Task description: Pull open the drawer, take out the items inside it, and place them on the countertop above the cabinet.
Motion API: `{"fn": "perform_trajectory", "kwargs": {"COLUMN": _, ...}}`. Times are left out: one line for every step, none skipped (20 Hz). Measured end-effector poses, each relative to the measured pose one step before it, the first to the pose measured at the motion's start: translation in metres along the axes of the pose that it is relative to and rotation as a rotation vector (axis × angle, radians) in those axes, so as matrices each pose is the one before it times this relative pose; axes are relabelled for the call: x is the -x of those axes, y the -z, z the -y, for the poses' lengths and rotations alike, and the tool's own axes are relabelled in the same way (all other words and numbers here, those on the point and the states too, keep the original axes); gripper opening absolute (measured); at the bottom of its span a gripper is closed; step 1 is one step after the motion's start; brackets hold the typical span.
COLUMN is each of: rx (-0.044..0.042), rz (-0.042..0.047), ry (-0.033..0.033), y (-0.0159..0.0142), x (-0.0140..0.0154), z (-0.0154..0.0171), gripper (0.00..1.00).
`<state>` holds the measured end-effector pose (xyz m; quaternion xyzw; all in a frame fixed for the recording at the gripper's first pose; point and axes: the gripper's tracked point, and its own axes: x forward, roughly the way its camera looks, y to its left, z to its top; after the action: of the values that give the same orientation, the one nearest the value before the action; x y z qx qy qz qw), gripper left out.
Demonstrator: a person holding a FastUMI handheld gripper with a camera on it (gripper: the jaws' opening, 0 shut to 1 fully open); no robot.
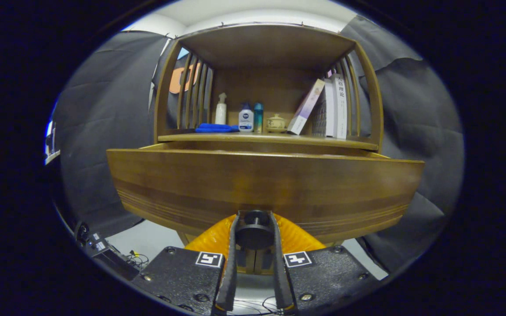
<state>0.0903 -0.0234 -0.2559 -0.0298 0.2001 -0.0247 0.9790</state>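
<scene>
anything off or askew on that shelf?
Only the pale purple-edged book: it tilts against the upright white books. Bottles, small ceramic jar stand upright. Gripper jaws clamp the black round drawer knob.
</scene>
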Motion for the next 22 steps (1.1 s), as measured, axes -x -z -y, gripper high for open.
{"fn": "perform_trajectory", "kwargs": {"rx": -0.00805, "rz": 0.00411, "ry": -0.00534, "y": 0.00198, "x": 0.00660, "z": -0.00079, "gripper": 0.37}}
{"fn": "perform_trajectory", "kwargs": {"rx": 0.00033, "rz": -0.01095, "ry": -0.00168, "y": 0.00242, "x": 0.00418, "z": -0.00063, "gripper": 0.38}}
{"fn": "perform_trajectory", "kwargs": {"rx": -0.00011, "rz": 0.00117, "ry": 0.00112, "y": 0.00184, "x": 0.00581, "z": 0.00080, "gripper": 0.38}}
{"fn": "perform_trajectory", "kwargs": {"rx": 0.00960, "rz": -0.00668, "ry": -0.00830, "y": 0.00299, "x": 0.00583, "z": -0.00111, "gripper": 0.38}}
{"fn": "perform_trajectory", "kwargs": {"rx": 0.00466, "rz": -0.00153, "ry": -0.00500, "y": 0.00181, "x": 0.00438, "z": -0.00047, "gripper": 0.38}}
{"fn": "perform_trajectory", "kwargs": {"rx": -0.00463, "rz": -0.00556, "ry": -0.00647, "y": 0.00237, "x": 0.00379, "z": 0.00026, "gripper": 0.38}}
{"fn": "perform_trajectory", "kwargs": {"rx": -0.00884, "rz": -0.00631, "ry": -0.00208, "y": 0.00188, "x": 0.00399, "z": 0.00054, "gripper": 0.37}}
{"fn": "perform_trajectory", "kwargs": {"rx": -0.00678, "rz": -0.00226, "ry": -0.00244, "y": 0.00112, "x": 0.00416, "z": -0.00100, "gripper": 0.38}}
{"fn": "perform_trajectory", "kwargs": {"rx": 0.00623, "rz": -0.00340, "ry": -0.00140, "y": 0.00183, "x": 0.00102, "z": -0.00137, "gripper": 0.37}}
{"fn": "perform_trajectory", "kwargs": {"rx": 0.01059, "rz": -0.00819, "ry": -0.00311, "y": 0.00043, "x": 0.00097, "z": -0.00127, "gripper": 0.38}}
{"fn": "perform_trajectory", "kwargs": {"rx": 0.00750, "rz": -0.01643, "ry": -0.00239, "y": 0.00207, "x": 0.00147, "z": 0.00001, "gripper": 0.38}}
{"fn": "perform_trajectory", "kwargs": {"rx": -0.00378, "rz": -0.01138, "ry": 0.00710, "y": -0.00022, "x": 0.00385, "z": 0.00218, "gripper": 0.43}}
{"fn": "perform_trajectory", "kwargs": {"rx": -0.00674, "rz": -0.00600, "ry": -0.00432, "y": -0.00195, "x": 0.00687, "z": 0.00160, "gripper": 0.47}}
{"fn": "perform_trajectory", "kwargs": {"rx": -0.00551, "rz": -0.00926, "ry": -0.01716, "y": -0.00237, "x": 0.00754, "z": -0.00217, "gripper": 0.51}}
{"fn": "perform_trajectory", "kwargs": {"rx": -0.01266, "rz": -0.00642, "ry": -0.02662, "y": -0.00336, "x": 0.00835, "z": -0.00423, "gripper": 0.55}}
{"fn": "perform_trajectory", "kwargs": {"rx": -0.00897, "rz": -0.00738, "ry": -0.04069, "y": -0.00720, "x": 0.00874, "z": -0.00607, "gripper": 0.60}}
{"fn": "perform_trajectory", "kwargs": {"rx": -0.00180, "rz": 0.00555, "ry": -0.03280, "y": -0.00968, "x": 0.00807, "z": -0.00499, "gripper": 0.64}}
{"fn": "perform_trajectory", "kwargs": {"rx": 0.00812, "rz": 0.00488, "ry": -0.01530, "y": -0.01427, "x": 0.00603, "z": -0.00262, "gripper": 0.68}}
{"fn": "perform_trajectory", "kwargs": {"rx": 0.01183, "rz": 0.02087, "ry": -0.02035, "y": -0.01847, "x": 0.00530, "z": -0.00263, "gripper": 0.73}}
{"fn": "perform_trajectory", "kwargs": {"rx": 0.00547, "rz": 0.02001, "ry": -0.01553, "y": -0.01893, "x": 0.00374, "z": -0.00330, "gripper": 0.78}}
{"fn": "perform_trajectory", "kwargs": {"rx": 0.00332, "rz": 0.01115, "ry": -0.02072, "y": -0.01727, "x": 0.00089, "z": -0.00309, "gripper": 0.79}}
{"fn": "perform_trajectory", "kwargs": {"rx": -0.00041, "rz": -0.00449, "ry": -0.02920, "y": -0.01215, "x": -0.00188, "z": -0.00491, "gripper": 0.82}}
